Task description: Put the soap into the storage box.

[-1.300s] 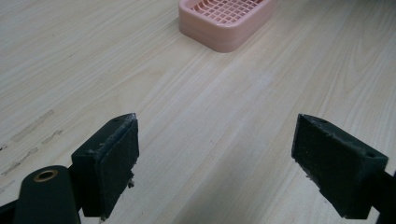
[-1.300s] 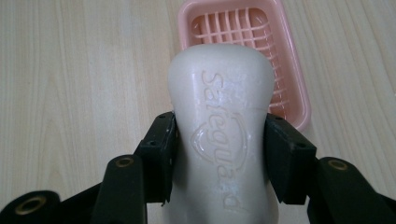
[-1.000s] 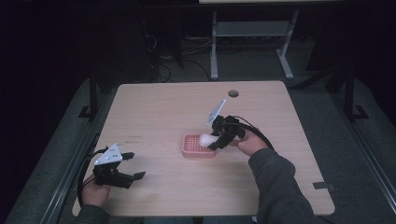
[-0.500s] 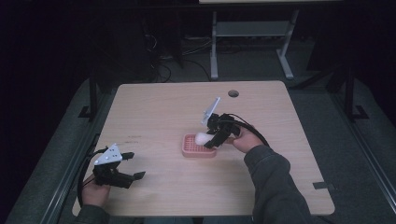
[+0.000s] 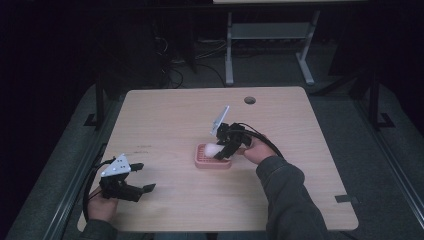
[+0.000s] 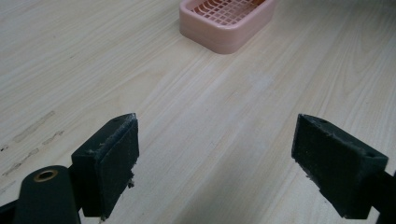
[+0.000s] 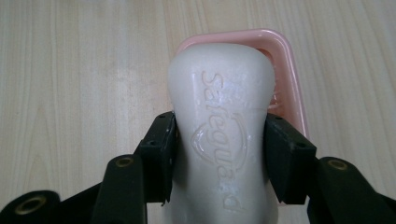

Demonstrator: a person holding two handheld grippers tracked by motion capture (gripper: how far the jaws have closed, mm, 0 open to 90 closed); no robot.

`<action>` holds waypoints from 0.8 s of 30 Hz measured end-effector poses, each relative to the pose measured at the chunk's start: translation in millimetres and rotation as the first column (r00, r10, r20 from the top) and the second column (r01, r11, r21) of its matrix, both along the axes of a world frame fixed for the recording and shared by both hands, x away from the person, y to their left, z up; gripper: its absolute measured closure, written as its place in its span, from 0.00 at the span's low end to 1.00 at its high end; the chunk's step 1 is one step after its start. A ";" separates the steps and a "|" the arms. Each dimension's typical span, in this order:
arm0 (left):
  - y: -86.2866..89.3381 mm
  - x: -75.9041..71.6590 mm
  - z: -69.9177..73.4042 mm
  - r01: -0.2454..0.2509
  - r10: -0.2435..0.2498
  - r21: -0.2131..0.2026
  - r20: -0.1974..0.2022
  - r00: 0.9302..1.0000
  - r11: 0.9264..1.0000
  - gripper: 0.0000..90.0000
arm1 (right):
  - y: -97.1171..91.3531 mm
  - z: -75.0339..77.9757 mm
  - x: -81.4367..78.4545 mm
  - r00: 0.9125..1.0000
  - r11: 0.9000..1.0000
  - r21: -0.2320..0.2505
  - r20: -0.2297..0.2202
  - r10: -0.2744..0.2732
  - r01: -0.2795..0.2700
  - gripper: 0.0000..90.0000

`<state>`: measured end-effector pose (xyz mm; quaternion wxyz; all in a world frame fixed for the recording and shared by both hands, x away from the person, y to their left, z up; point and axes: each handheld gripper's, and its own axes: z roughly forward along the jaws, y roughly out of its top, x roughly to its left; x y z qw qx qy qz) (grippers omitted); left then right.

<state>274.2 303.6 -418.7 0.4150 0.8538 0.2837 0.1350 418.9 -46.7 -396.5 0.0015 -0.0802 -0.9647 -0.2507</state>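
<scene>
A white bar of soap (image 7: 222, 126) with raised lettering is clamped between the jaws of my right gripper (image 7: 219, 154). It hangs just over a pink soap dish (image 7: 292, 70) with a grid floor. From the high view the soap (image 5: 211, 149) and right gripper (image 5: 223, 151) hover at the pink dish (image 5: 202, 161) near the table's middle. My left gripper (image 5: 145, 189) rests low at the front left corner, jaws wide apart and empty. Its own view has the pink dish (image 6: 227, 18) far ahead and bare wood between the fingers (image 6: 109, 163).
The wooden table (image 5: 165, 115) has a round cable hole (image 5: 249, 100) at the back right. A black cable (image 5: 260, 137) trails from the right gripper over the hand. Dark floor and a metal desk frame (image 5: 270, 35) lie beyond the far edge.
The right gripper has carried the soap leftward and down, from the dish's right side to over the dish. The left gripper has stayed still.
</scene>
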 end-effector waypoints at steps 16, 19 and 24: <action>0.3 0.1 0.2 0.000 0.000 -0.001 0.000 1.000 1.000 0.16 | 12.4 -13.9 6.5 1.000 1.000 -0.011 -0.010 0.002 -0.002 0.54; 0.4 0.0 0.3 0.000 0.000 -0.002 0.000 1.000 1.000 0.16 | 14.5 -14.9 6.9 1.000 1.000 -0.018 -0.008 0.002 -0.002 0.54; 0.4 0.1 0.3 0.000 0.000 -0.003 0.000 1.000 1.000 0.16 | 15.7 -17.7 8.9 1.000 1.000 -0.026 -0.017 -0.002 0.001 0.54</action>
